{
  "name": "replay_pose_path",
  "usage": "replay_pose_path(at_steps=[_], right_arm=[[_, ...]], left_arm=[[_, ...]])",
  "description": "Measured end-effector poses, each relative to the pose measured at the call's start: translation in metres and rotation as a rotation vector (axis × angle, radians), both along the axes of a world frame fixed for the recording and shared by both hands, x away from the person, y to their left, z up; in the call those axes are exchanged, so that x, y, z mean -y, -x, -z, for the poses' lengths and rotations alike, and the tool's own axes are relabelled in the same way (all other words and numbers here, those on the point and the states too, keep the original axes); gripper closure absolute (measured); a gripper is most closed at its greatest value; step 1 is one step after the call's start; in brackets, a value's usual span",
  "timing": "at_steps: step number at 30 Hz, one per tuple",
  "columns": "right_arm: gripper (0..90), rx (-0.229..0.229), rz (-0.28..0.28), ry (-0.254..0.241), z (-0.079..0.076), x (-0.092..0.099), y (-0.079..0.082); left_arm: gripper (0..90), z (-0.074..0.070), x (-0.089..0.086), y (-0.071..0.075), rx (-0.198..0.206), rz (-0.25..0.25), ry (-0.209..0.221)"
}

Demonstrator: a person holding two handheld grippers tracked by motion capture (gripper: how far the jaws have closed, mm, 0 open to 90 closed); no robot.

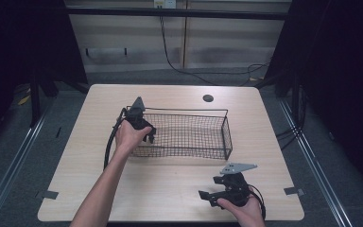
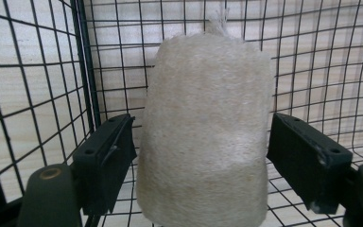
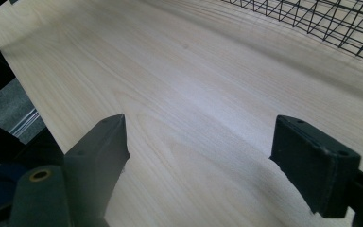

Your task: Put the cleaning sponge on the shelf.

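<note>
Nearest the person, the right tongs sit low over the tabletop, on the near side of the wire basket and off toward its right end, held from behind by the right hand. In the right gripper view their jaws stand wide apart with only bare wood between them, and the basket's mesh crosses the far upper corner.

Farther out, the left hand holds the left tongs at the basket's left end, reaching down into it. In the left gripper view a pale, fibrous loofah-like sponge stands upright between the jaws inside the basket, close to its corner post. The jaws are open, a small gap showing on each side of the sponge, so nothing is clamped.

Beyond the basket, a dark round hole marks the tabletop near its far edge.
</note>
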State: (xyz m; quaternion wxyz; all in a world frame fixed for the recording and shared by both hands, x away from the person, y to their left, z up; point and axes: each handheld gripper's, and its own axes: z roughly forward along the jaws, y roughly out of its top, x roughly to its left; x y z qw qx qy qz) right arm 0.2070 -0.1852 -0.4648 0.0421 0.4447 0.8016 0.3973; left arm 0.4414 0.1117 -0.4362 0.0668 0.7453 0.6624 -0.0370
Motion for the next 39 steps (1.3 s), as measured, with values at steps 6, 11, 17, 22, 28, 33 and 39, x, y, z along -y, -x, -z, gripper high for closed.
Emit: replay_pose_path(at_steps=[6,11,17,22,28,33,39], right_arm=[[18.8,0.002,0.0,0.001,0.0,0.0,0.0],[18.8,0.001,0.0,0.002,0.0,0.0,0.0],[18.8,-0.001,0.0,0.003,0.0,-0.001,0.0],[18.8,0.0,0.001,0.003,0.0,-0.001,0.0],[18.8,0.001,0.0,0.002,0.0,0.0,0.0],[18.8,0.001,0.0,0.002,0.0,0.0,0.0],[18.8,-0.002,0.0,0.003,0.0,-0.001,0.0]], left_arm=[[21.4,-0.001,-0.001,0.0,-0.002,0.003,0.022],[21.2,-0.003,-0.003,0.0,-0.006,0.018,0.018],[17.9,-0.009,-0.005,0.001,0.012,0.0,0.038],[17.9,-0.013,-0.005,0.001,0.021,-0.005,0.055],[17.9,-0.022,-0.011,0.004,0.058,0.026,0.114],[17.9,-0.03,-0.019,0.006,0.071,0.062,0.147],[17.9,-0.035,-0.027,0.01,0.08,0.129,0.186]])
